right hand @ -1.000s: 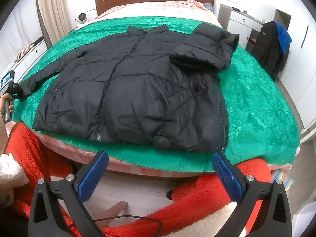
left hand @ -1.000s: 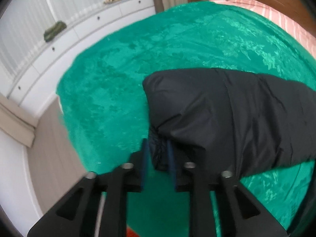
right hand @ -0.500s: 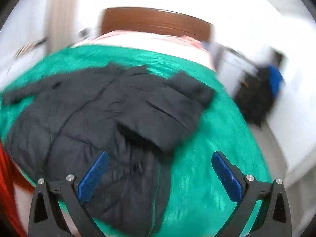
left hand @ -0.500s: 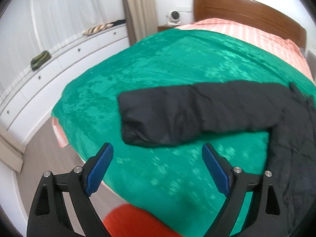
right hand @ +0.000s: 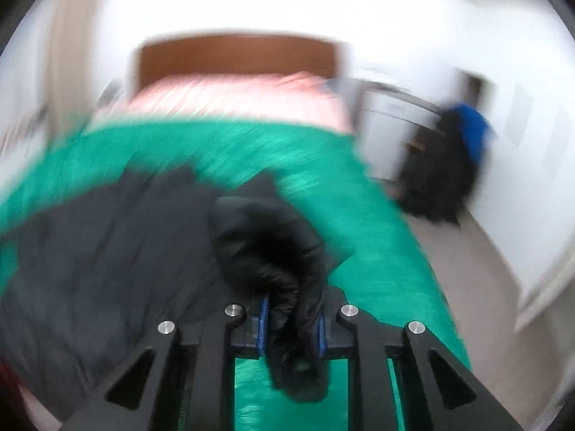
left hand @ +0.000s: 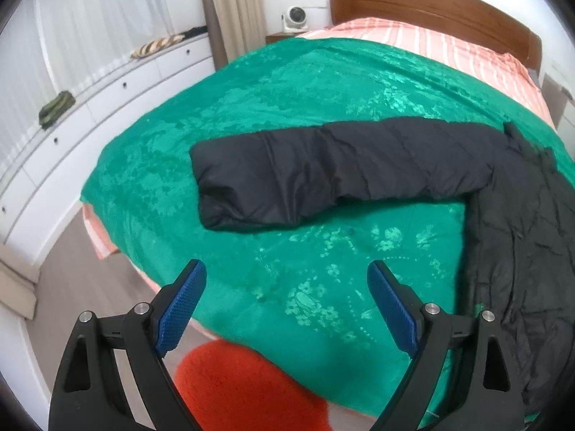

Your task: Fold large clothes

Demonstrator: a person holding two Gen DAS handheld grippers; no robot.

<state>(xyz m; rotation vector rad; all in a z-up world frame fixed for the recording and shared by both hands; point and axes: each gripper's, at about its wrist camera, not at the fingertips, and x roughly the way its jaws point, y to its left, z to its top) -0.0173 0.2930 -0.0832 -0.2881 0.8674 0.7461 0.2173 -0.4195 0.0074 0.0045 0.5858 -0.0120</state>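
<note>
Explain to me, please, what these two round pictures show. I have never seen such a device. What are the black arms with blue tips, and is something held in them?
There is no robot here. A person holds a hand tool in each hand, each with two black fingers and blue rubber pads, and a wide-angle camera on each tool looks forward along them. That is why the pictures look round and bent.

The left picture comes from the left gripper. Its jaws stand wide apart and hold nothing. In front lies a bed with a green bedspread, and on it a black padded jacket with one sleeve stretched out flat.

The right picture comes from the right gripper. It is blurred, so that hand is probably moving. Its jaws are closed on a bunch of the jacket's black fabric, probably the other sleeve.
</note>
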